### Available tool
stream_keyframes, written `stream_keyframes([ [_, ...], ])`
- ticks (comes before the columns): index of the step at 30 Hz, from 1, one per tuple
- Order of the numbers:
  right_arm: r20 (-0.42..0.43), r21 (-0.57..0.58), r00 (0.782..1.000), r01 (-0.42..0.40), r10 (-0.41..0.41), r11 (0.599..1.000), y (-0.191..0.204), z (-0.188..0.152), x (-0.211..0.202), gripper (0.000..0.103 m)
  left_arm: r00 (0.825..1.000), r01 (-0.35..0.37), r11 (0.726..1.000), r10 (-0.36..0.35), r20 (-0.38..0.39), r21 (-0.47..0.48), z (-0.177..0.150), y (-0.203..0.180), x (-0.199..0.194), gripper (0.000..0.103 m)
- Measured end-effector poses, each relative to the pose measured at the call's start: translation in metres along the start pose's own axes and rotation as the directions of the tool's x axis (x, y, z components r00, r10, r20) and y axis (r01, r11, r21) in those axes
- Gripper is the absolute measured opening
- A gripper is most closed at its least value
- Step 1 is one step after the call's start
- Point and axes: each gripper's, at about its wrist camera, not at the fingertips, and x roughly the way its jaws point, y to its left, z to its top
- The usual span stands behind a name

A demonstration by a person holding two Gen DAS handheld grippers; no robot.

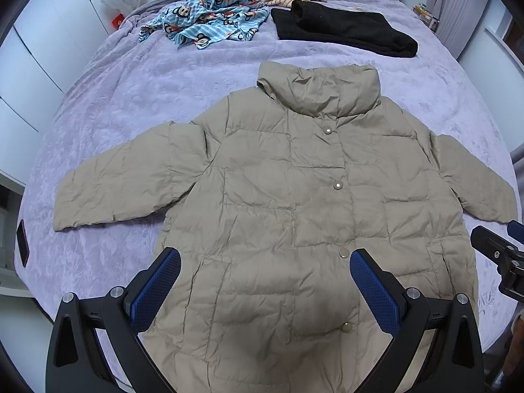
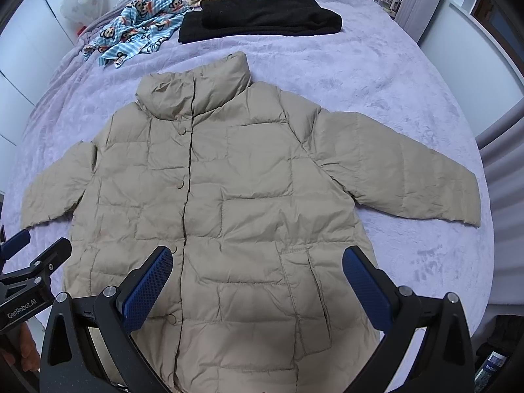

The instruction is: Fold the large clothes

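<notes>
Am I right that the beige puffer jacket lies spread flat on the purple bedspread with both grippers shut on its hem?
Not quite: the left gripper and right gripper are open, holding nothing, as both wrist views show. The beige puffer jacket does lie spread flat on the purple bedspread.

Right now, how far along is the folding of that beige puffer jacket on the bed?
Done: the beige jacket lies spread flat, snapped shut, on the purple bedspread, sleeves out. A black garment behind it already looks folded. In hand: nothing; the left gripper and right gripper hover open above the hem. Left: every fold of the jacket.
</notes>
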Motion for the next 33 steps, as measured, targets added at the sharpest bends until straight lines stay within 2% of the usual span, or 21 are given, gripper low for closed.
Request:
stream_keyframes([
  [33, -0.005, 0.002, 1.000, 0.002, -0.002, 1.000, -0.0003, 0.0015, 0.0015, 0.103, 1.000, -0.001, 1.000, 0.001, -0.005, 0.001, 0.0020, -0.0006, 0.0036, 0.103],
])
